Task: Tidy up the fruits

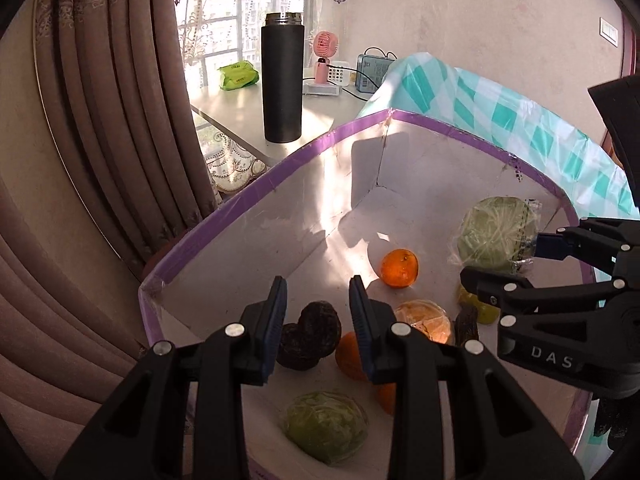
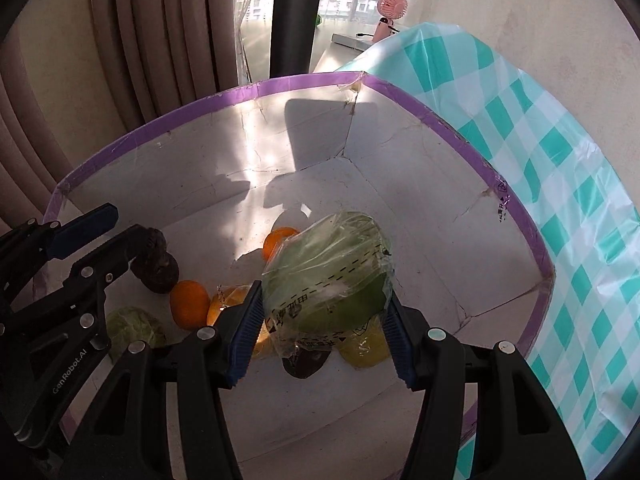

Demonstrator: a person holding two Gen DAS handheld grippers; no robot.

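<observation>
right gripper clamped on plastic-wrapped cabbage, held above the floor of the purple-rimmed box | left gripper spread, nothing held, over a dark fruit | risk: slick wrap slips between pads, cabbage falls onto yellow-green fruit below

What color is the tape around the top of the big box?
Purple. The tape edges the box rim; the right wrist view shows it best.
</observation>
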